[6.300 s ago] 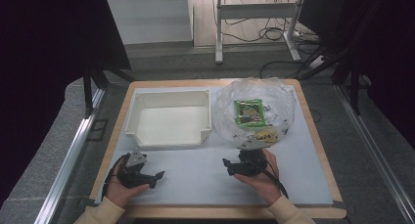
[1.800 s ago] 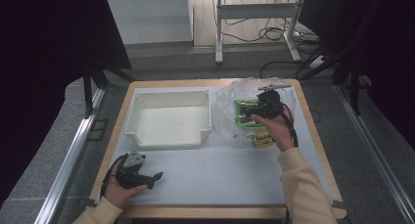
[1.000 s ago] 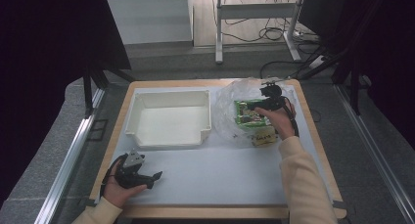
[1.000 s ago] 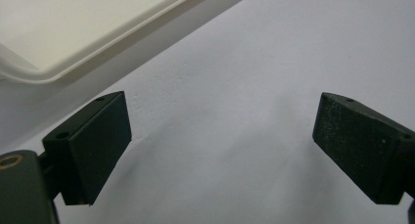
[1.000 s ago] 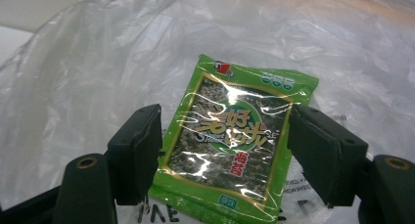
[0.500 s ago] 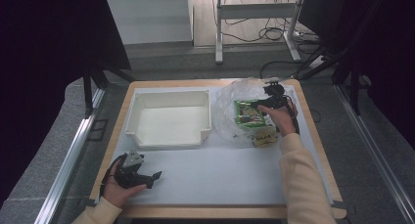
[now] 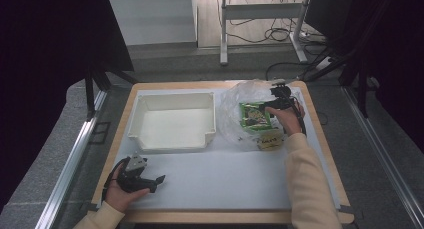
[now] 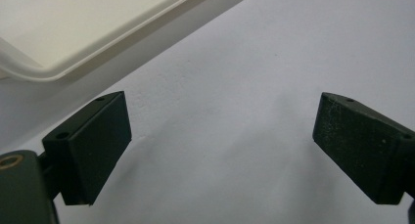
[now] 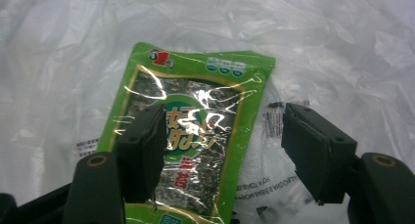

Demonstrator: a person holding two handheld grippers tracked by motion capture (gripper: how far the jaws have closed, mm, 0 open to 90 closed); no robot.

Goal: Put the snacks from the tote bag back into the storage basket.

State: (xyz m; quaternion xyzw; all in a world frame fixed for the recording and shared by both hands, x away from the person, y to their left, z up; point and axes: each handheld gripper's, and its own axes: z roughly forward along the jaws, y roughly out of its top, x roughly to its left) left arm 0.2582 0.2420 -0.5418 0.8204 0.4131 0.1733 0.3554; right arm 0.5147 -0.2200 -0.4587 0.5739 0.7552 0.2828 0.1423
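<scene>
Two grippers sat far apart on the table (image 7: 220,189). Your left gripper (image 7: 150,180) rested near the front left corner, just in front of the white bin (image 7: 172,121), fingers (image 8: 90,145) spread wide over bare table with nothing between them; you seemed to be parking it there, out of the way. Your right gripper (image 7: 270,105) was stretched out to the far right corner, over the clear plastic bag (image 7: 235,101) that lay beside the bin.

From the high view, the bag's contents read as a green packet (image 7: 254,115) and a pale labelled item (image 7: 270,138) nearer you. The right gripper view made the aim plain: its fingers (image 9: 144,145) stood apart on either side of the green packet's lower right part, one over the foil, gripping nothing yet. That spacing looked like lining up for a pinch. Whether the packet lay inside the bag or on top of it, I could not tell.
</scene>
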